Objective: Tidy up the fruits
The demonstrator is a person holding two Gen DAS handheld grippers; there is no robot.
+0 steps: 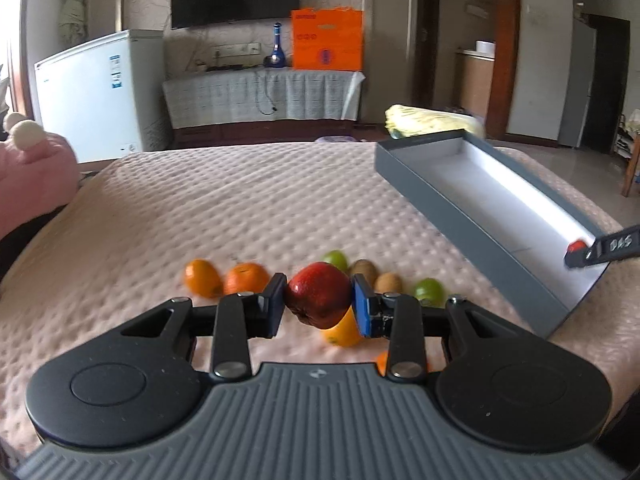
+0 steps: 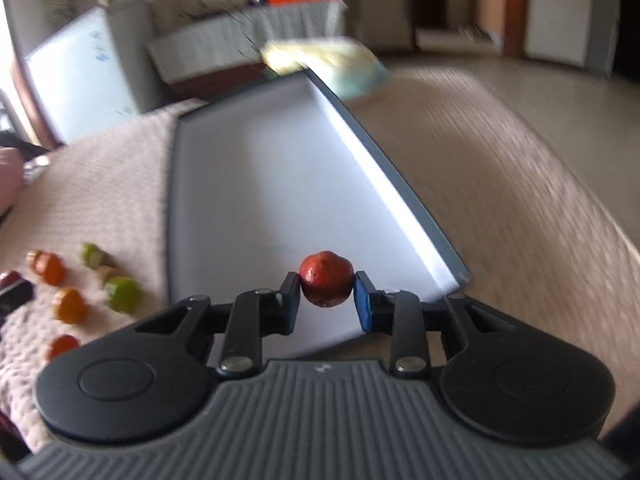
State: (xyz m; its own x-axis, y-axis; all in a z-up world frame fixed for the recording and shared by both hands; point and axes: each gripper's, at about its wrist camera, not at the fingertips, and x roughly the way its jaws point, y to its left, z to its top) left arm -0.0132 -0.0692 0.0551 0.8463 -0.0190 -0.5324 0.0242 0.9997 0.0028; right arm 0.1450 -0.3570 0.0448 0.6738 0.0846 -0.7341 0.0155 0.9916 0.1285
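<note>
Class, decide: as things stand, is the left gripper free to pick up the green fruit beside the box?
Probably not: the left gripper is already shut on a red apple, so the green fruit must wait.

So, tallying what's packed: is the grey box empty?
Empty: the grey box shows only bare white floor; the small red fruit is in the right gripper above it.

My right gripper [image 2: 326, 286] pinches a small red fruit [image 2: 326, 279] between its pads, over the near end of the grey box [image 2: 256, 184], whose white floor is bare. The box runs away toward twelve o'clock on the pink bedspread [image 2: 500, 184]. Out at nine o'clock lie loose fruits, blurred: oranges [image 2: 69, 305] and a green one [image 2: 123, 293] just beside the box wall.
</note>
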